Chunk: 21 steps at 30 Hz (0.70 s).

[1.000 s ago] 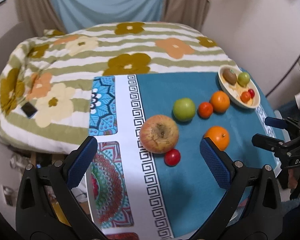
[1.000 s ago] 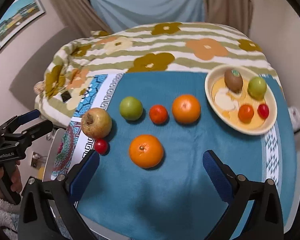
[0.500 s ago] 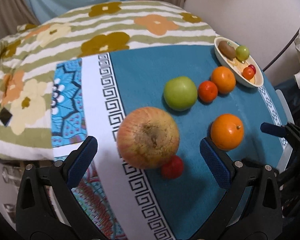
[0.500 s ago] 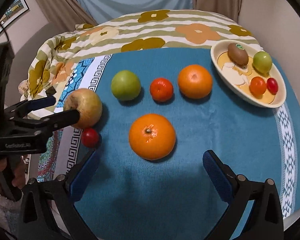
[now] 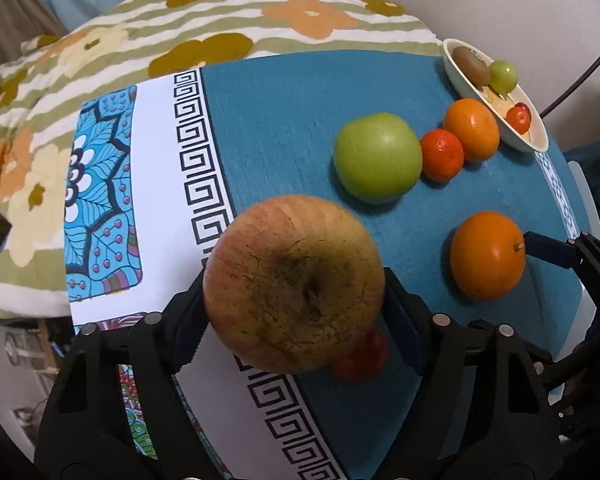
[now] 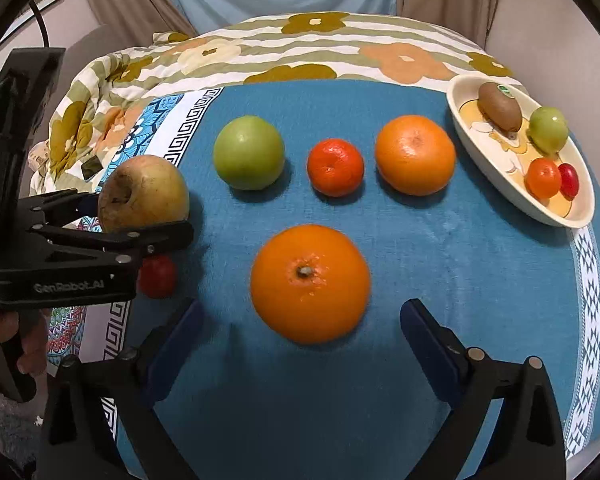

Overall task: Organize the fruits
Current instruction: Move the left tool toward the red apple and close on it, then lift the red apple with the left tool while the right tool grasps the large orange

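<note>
- My left tongs (image 5: 296, 312) are closing around the big apple (image 5: 294, 284), a small tomato (image 5: 362, 354) sitting just beside it.
- My right tongs (image 6: 300, 340) are closing, spread around the near orange (image 6: 310, 284).

Russet apple (image 5: 294, 284), stem-hollow up; oranges (image 6: 310, 284), green apple (image 6: 248, 158) on cloth.

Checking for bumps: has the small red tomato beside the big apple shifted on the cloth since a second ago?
No. The tomato sits by the white key-pattern border, beside the apple, as before.
</note>
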Each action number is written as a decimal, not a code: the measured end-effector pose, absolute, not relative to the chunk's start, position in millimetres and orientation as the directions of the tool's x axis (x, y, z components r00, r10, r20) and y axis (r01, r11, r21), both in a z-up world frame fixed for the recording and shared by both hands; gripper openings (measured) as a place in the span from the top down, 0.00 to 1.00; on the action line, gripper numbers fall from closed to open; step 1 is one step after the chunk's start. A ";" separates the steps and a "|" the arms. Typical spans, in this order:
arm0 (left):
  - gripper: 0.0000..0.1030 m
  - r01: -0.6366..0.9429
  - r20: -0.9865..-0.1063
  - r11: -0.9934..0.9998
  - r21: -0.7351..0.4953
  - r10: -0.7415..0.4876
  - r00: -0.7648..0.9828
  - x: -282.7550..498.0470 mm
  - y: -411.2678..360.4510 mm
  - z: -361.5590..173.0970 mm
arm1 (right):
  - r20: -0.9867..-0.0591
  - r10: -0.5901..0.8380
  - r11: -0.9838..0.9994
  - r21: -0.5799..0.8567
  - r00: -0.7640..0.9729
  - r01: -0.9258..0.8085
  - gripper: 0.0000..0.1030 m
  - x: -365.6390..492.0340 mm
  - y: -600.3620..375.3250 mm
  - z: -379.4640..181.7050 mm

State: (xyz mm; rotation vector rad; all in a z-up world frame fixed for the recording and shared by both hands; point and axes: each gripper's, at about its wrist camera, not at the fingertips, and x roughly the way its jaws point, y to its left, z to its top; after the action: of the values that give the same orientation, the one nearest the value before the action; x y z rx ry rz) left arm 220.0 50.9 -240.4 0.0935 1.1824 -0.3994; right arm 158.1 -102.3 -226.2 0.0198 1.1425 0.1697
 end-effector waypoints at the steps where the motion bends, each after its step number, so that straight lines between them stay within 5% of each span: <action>1: 0.22 0.351 -0.912 0.926 -0.142 -0.260 0.316 220.3 51.6 -240.4 | -0.903 0.138 0.987 0.091 0.408 -0.133 0.05 157.8 -101.2 -225.8; 6: 0.23 0.353 -0.906 0.921 -0.162 -0.281 0.318 220.5 56.0 -240.4 | -0.901 0.112 0.983 0.040 0.420 -0.177 0.05 161.9 -98.1 -226.2; 10: 0.23 0.354 -0.908 0.923 -0.153 -0.273 0.318 220.3 56.7 -240.0 | -0.906 0.102 0.981 0.024 0.411 -0.191 0.16 165.8 -96.6 -229.9; 17: 0.23 0.336 -0.910 0.933 -0.128 -0.245 0.335 219.9 69.1 -238.9 | -0.905 0.103 0.980 0.021 0.412 -0.200 0.18 166.8 -96.1 -230.8; 21: 0.23 0.312 -0.910 0.942 -0.123 -0.233 0.343 220.6 77.9 -239.3 | -0.909 0.109 0.978 0.027 0.402 -0.205 0.29 167.6 -94.6 -233.2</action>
State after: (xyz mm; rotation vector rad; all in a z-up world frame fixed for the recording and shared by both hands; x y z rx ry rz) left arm 220.6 77.9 -239.3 0.0772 1.1688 -0.3544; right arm 167.6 -94.6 -233.2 -0.0938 1.1404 0.1991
